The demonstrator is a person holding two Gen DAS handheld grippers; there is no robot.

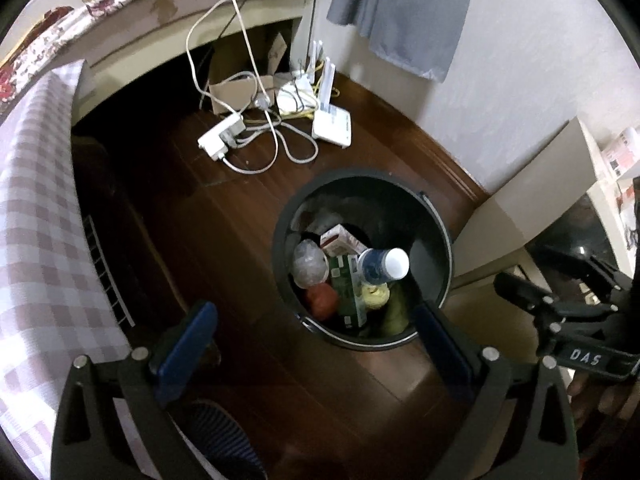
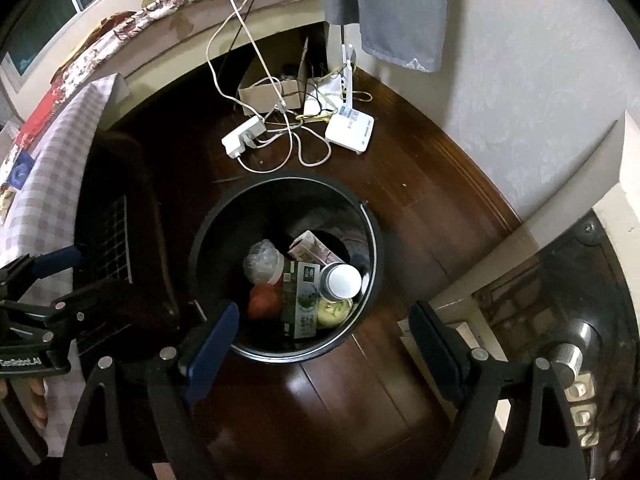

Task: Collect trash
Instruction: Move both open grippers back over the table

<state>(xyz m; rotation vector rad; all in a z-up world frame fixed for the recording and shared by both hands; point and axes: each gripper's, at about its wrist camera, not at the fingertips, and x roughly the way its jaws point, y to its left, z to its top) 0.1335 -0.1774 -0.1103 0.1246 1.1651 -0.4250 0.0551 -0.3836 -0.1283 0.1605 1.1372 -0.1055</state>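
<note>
While we are looking down from the left wrist, our left gripper [image 1: 316, 344] is gaping wide and empty above the bin [image 1: 436, 236]. Trash is already lying inside: a bottle [image 1: 384, 265], a green carton [image 1: 347, 284], a pink box [image 1: 340, 240], crumpled plastic [image 1: 307, 262]. We are judging the collecting mostly done.

From the right wrist, our right gripper [image 2: 324, 336] is also standing wide, holding nothing. No loose trash is showing on the floor [image 2: 400, 184]; only cables [image 2: 280, 136] are lying beyond the bin [image 2: 212, 232].

1. Right gripper [image 2: 324, 332] hangs over the black bin [image 2: 208, 232], blue pads apart, nothing between
2. Bottle [image 2: 340, 282] lies at three o'clock inside, green carton [image 2: 302, 300] beside it
</note>
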